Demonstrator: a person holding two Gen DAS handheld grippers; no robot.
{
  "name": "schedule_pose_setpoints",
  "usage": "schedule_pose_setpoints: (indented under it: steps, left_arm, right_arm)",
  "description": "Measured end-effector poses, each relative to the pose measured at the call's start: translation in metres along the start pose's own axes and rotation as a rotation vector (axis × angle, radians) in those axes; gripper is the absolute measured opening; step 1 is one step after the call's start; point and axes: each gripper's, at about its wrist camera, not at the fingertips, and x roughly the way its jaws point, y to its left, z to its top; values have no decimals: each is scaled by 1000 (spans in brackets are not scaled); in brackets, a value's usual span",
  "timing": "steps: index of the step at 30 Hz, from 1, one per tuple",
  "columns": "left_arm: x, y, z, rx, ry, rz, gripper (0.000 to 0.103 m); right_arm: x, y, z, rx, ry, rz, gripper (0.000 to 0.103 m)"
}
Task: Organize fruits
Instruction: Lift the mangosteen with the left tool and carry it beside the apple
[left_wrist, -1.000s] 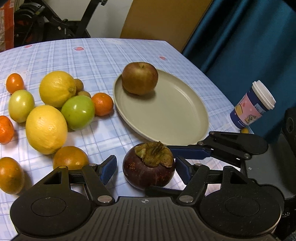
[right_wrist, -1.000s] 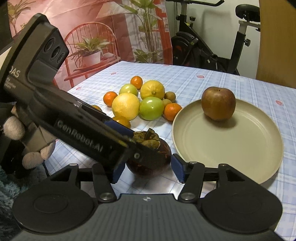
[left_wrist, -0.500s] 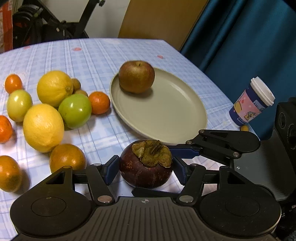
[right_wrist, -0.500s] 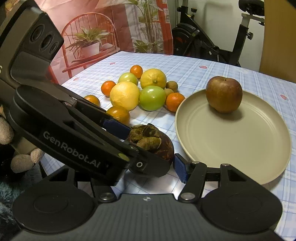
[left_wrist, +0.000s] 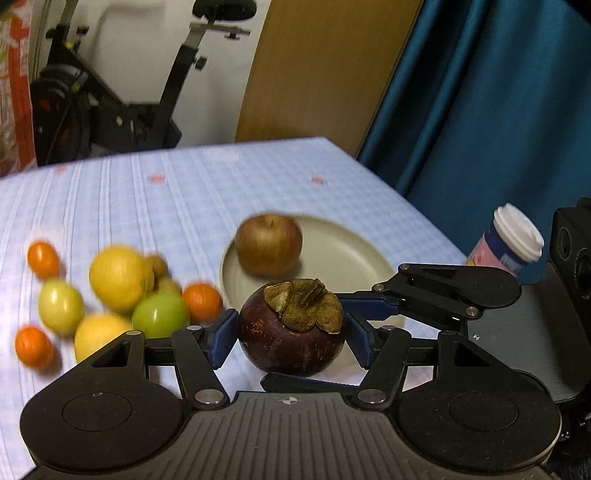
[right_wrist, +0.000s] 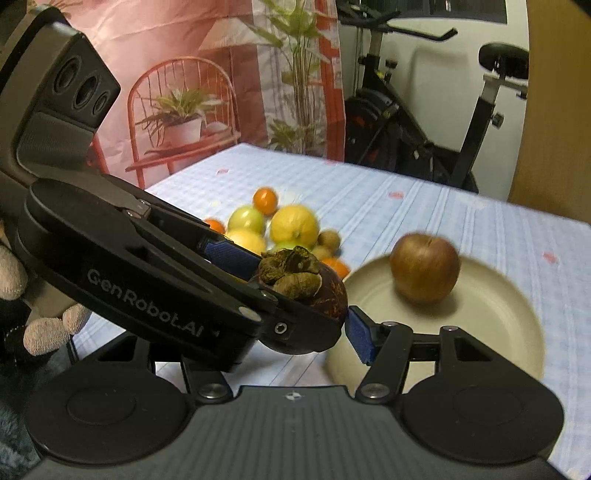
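A dark purple mangosteen (left_wrist: 291, 332) with a brown dried cap is held between both grippers, lifted off the table. My left gripper (left_wrist: 291, 339) is shut on its sides with blue pads. My right gripper (right_wrist: 295, 317) is shut on it crosswise; it shows in the right wrist view (right_wrist: 317, 295), partly hidden by the left gripper body. A beige plate (left_wrist: 354, 251) holds a brown-red apple (left_wrist: 269, 245) just beyond the mangosteen; plate (right_wrist: 491, 306) and apple (right_wrist: 424, 267) also show in the right wrist view.
A pile of lemons, green fruits and small oranges (left_wrist: 122, 291) lies left of the plate on the blue checked tablecloth (left_wrist: 184, 192). A lidded paper cup (left_wrist: 509, 240) stands at the table's right edge. An exercise bike and a blue curtain are behind.
Both grippers closed on the mangosteen and lifted it off the table. The views tilted upward and now show more of the room; the background is motion-blurred.
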Motion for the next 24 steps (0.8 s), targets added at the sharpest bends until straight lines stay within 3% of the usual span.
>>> schedule_pose_setpoints:
  steps: [10,24]
  left_arm:
    - [28,-28,38,57,-44,-16,65]
    - [90,-38,33,41,39,-56,65]
  right_arm:
    - [-15,-35,21,1,-78,-91,62]
    - [-10,-78,-13,66,-18,-152,62]
